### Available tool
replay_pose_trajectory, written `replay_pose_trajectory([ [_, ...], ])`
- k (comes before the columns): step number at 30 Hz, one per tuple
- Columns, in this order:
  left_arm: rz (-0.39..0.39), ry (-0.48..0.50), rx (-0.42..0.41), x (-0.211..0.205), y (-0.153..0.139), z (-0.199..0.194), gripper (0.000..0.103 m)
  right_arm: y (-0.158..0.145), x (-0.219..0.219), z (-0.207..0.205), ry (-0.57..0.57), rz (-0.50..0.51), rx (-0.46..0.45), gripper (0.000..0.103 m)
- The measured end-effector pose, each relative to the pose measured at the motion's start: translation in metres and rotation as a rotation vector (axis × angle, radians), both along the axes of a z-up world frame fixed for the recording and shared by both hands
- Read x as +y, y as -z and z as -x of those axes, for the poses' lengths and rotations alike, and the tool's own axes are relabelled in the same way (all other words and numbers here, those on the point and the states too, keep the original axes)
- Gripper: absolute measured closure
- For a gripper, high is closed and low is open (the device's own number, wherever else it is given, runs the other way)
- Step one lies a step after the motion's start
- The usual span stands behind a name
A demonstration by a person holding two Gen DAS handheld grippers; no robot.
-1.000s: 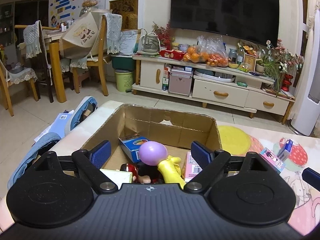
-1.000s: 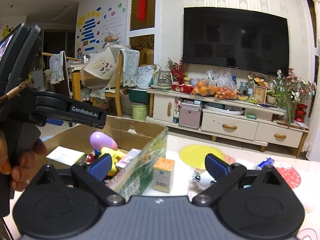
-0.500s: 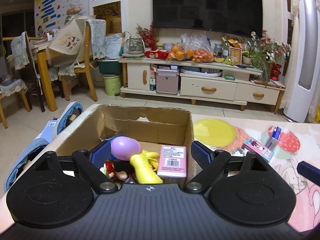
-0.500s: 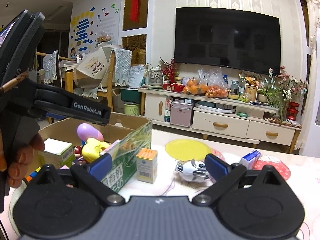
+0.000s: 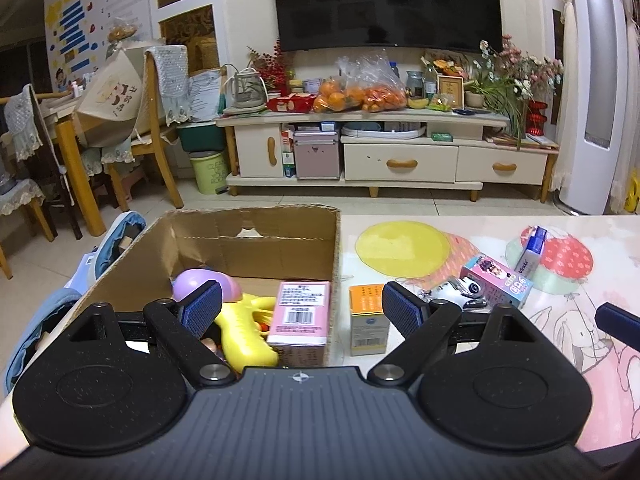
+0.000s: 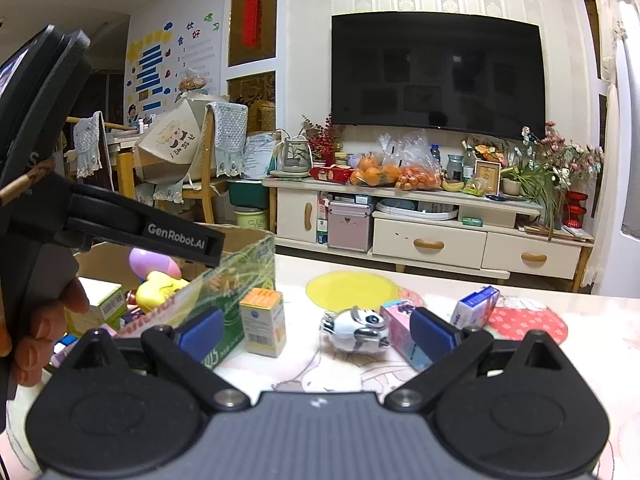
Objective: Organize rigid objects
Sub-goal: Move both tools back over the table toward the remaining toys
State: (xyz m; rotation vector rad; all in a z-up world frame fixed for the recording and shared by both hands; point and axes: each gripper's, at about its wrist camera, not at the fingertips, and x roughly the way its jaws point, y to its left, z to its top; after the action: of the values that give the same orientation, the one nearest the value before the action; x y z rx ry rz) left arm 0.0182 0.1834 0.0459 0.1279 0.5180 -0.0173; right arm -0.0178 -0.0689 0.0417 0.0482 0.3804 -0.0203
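Note:
A cardboard box [image 5: 256, 236] at the table's left holds a pink carton [image 5: 300, 312], a yellow toy [image 5: 240, 328] and a purple egg [image 5: 192, 282]. My left gripper [image 5: 302, 312] is open and empty, over the box's right wall. Right of the box stand an orange-topped small box [image 5: 368, 320], a white robot toy [image 5: 464, 292], a pink box [image 5: 496, 280] and a blue-white box [image 5: 532, 250]. My right gripper [image 6: 316, 330] is open and empty, with the orange-topped box [image 6: 264, 322] and robot toy [image 6: 356, 328] between its fingers' line of sight.
The table has a cartoon-print cover [image 5: 560, 340] with a yellow circle [image 5: 404, 248]. The left gripper's body [image 6: 120, 228] and hand fill the left of the right wrist view. Beyond the table are a TV cabinet [image 5: 400, 160], chairs and a green bin [image 5: 210, 172].
My left gripper has moved right, from over the box's middle to its right wall. My right gripper has also shifted right, bringing the robot toy and small boxes into its centre.

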Motion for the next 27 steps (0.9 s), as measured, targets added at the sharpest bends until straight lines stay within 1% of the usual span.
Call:
replay_pose_trajectory([
  [7,-0.046,0.035,0.008,-0.007,0.005,0.002,0.0,0.004,-0.021,0.005,0.028,-0.021,0.004,0.004],
  [12,-0.06,0.053,0.012,-0.007,0.008,0.002,0.0,0.005,-0.034,0.008,0.048,-0.034,0.003,0.004],
  [19,-0.053,0.071,0.017,-0.006,0.008,0.001,0.0,0.009,-0.053,0.008,0.078,-0.039,0.013,0.004],
  [27,-0.042,0.14,0.008,-0.012,0.009,0.001,0.0,0.023,-0.086,0.001,0.141,-0.057,0.054,0.004],
])
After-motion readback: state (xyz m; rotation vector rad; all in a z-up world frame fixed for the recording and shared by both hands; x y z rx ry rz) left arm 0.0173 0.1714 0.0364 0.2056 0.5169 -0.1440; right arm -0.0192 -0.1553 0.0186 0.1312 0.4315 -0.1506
